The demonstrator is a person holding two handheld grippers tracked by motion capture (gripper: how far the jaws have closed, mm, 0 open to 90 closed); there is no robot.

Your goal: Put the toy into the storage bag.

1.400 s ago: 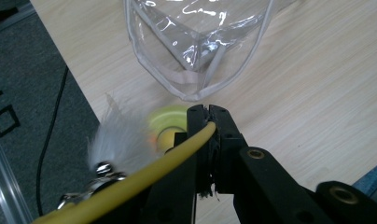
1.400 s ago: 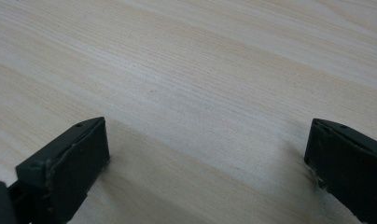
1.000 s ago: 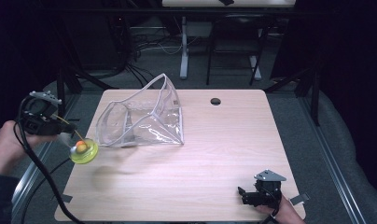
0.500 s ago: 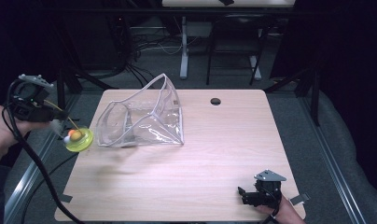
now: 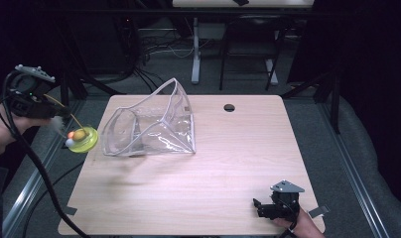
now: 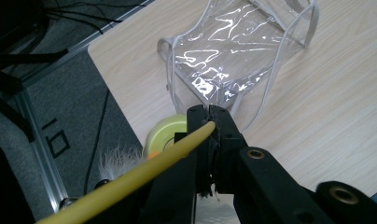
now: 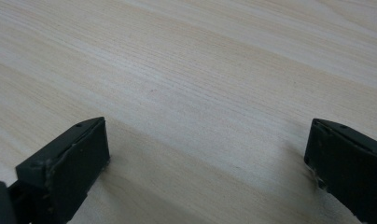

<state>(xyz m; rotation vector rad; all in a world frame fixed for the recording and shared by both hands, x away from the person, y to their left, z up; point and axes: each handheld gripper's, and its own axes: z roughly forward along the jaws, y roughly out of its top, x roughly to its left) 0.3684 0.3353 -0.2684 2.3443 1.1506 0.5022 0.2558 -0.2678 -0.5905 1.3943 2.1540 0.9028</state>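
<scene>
1. The toy (image 5: pixel 81 138) is a cat-teaser sort of thing: a thin yellow stick (image 6: pixel 144 173) ending in a lime-yellow round disc (image 6: pixel 164 135), with an orange ball and a small white one on it and a tuft of white feather (image 6: pixel 115 161) beside.
2. The left tongs (image 6: pixel 208 117) are pressed together on the yellow stick near its upper end, so the toy hangs from them in the air, off the left edge of the surface (image 5: pixel 228 163) and just beside the mouth of the clear bag (image 5: pixel 151 124).
3. That bag is see-through plastic with pale grey piping; it lies on its side on the far-left part of the surface, its open end turned toward the toy (creases in the plastic catch the light).
4. The right tongs (image 5: pixel 269 208) rest low at the near-right corner, spread wide with nothing between them; the right gripper view shows bare wood grain between the two black tips.
5. The surface is light wood-grain laminate with rounded corners and a dark round hole (image 5: pixel 230 107) near its far edge.
6. Around it lies grey carpet, with cables trailing on the floor beyond, a white table leg at the back, and dark surroundings at the sides.
</scene>
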